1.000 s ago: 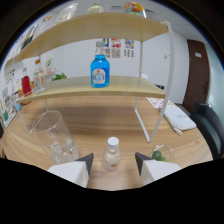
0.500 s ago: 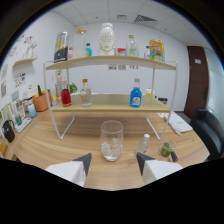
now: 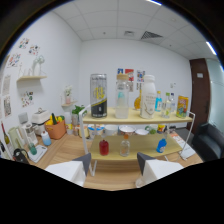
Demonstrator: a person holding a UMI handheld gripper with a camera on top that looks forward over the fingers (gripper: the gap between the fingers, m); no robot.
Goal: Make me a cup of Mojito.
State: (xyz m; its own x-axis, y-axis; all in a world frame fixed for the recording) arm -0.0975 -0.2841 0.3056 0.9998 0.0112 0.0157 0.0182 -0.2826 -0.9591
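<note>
My claw (image 3: 114, 165) is released, its two pale fingers (image 3: 67, 171) spread wide with nothing between them but a strip of the wooden surface (image 3: 115, 179). Just beyond the fingertips stands a two-level shelf rack (image 3: 134, 119) on thin white legs. On its lower level I see a small red bottle (image 3: 103, 147), a clear little bottle (image 3: 125, 148) beside it, and a blue bottle (image 3: 161, 145) further right. On the top level a tall black and silver can (image 3: 98, 95) stands at the left, next to a clear bottle (image 3: 121, 100), then a white bottle (image 3: 148, 97), with smaller bottles and a yellow box (image 3: 182, 106) toward the right end. No cup for the drink shows ahead of my claw. Off to the left, near the wall, sits an orange pot (image 3: 56, 129) with things sticking out of it.
</note>
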